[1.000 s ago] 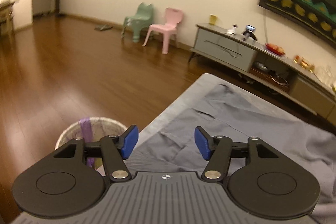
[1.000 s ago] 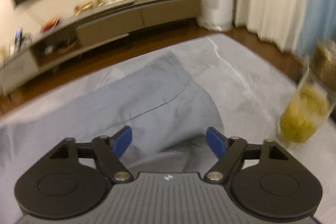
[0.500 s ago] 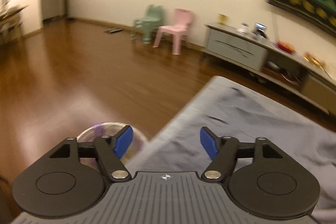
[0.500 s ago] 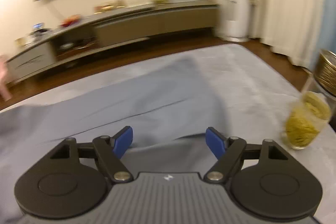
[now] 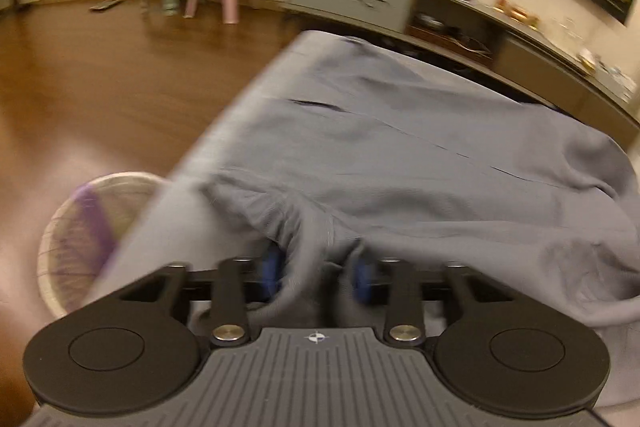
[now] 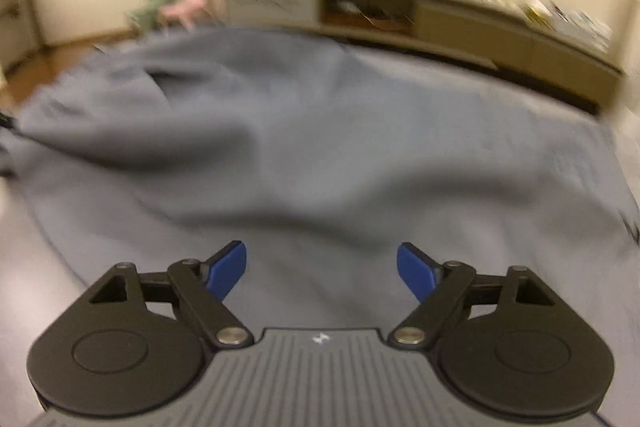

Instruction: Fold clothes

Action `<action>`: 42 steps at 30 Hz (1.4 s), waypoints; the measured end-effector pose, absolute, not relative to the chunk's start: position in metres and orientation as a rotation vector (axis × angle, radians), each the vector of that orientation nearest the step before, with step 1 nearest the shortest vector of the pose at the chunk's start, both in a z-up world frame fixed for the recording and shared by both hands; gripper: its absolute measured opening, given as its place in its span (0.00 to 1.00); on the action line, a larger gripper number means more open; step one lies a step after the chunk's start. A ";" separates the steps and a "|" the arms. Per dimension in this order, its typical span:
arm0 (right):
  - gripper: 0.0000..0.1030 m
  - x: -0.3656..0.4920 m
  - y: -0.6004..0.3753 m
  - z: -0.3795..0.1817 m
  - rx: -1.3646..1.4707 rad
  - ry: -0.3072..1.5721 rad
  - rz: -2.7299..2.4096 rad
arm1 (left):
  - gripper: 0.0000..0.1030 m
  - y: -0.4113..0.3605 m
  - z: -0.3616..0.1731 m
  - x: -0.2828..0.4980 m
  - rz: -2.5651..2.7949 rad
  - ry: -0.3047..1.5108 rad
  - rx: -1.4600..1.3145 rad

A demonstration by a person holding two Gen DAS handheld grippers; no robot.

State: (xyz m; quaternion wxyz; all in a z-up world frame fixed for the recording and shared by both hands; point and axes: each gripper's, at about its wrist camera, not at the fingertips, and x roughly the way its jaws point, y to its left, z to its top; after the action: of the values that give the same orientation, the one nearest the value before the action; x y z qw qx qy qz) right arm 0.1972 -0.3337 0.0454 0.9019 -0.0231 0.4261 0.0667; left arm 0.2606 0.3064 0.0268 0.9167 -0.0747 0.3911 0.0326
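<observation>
Grey garment (image 5: 400, 155) lies spread and rumpled on the grey-covered table (image 5: 256, 95). Left gripper (image 5: 318, 273) is clamped on a bunched edge near the table's side; right gripper (image 6: 322, 271) hovers, fingers apart. Likely mid-fold: carry the pinched edge across without dragging.

No words, labels, brands or numbers can be read in either view.

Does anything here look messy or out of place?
Only the grey garment: it lies rumpled, not flat, on the table, one bunched edge between the left gripper fingers. The open right gripper hovers over it. Nothing looks spilled or damaged.
</observation>
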 end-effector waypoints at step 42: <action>0.00 0.287 -0.280 0.112 -0.471 0.879 0.690 | 0.59 0.348 0.076 0.254 0.102 0.618 -0.422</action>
State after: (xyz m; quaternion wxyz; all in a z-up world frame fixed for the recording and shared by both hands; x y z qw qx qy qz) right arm 0.2867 -0.2800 0.1121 0.8216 -0.2215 0.4132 0.3242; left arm 0.2543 0.3480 0.0763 0.9295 -0.2061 0.3019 0.0496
